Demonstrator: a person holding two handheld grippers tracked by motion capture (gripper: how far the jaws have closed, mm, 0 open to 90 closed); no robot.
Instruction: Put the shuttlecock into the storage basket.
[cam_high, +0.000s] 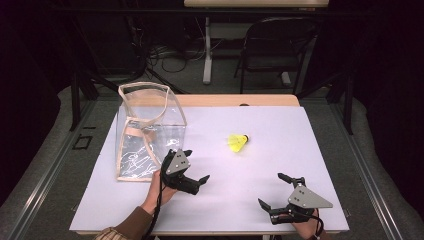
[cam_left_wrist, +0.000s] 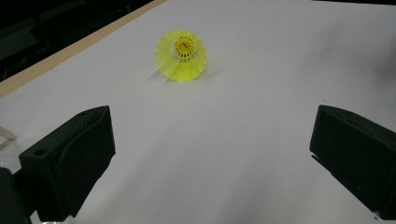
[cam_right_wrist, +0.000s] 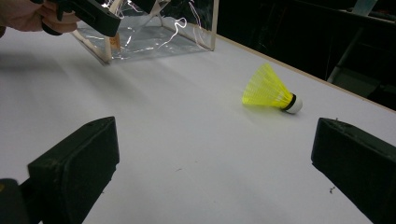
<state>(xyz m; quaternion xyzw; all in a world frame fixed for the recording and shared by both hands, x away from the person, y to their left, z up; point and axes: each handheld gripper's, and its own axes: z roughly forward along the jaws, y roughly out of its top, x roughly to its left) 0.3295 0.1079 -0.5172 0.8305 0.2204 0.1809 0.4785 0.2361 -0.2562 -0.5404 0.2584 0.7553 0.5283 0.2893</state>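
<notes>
While the yellow shuttlecock (cam_high: 238, 142) lies on its side on the desk (cam_high: 280, 150), well right of the clear bag (cam_high: 147, 131), your left gripper (cam_high: 195, 166) and right gripper (cam_high: 276, 192) both gape empty, so you are at the approach: close one around it.

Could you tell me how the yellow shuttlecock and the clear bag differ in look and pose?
The shuttlecock is opaque yellow with a white cork; the bag is see-through with tan trim. The shuttlecock lies on its side mid-table; the bag stands upright, far larger, near the left gripper. Both rest on the white table, untouched.
</notes>
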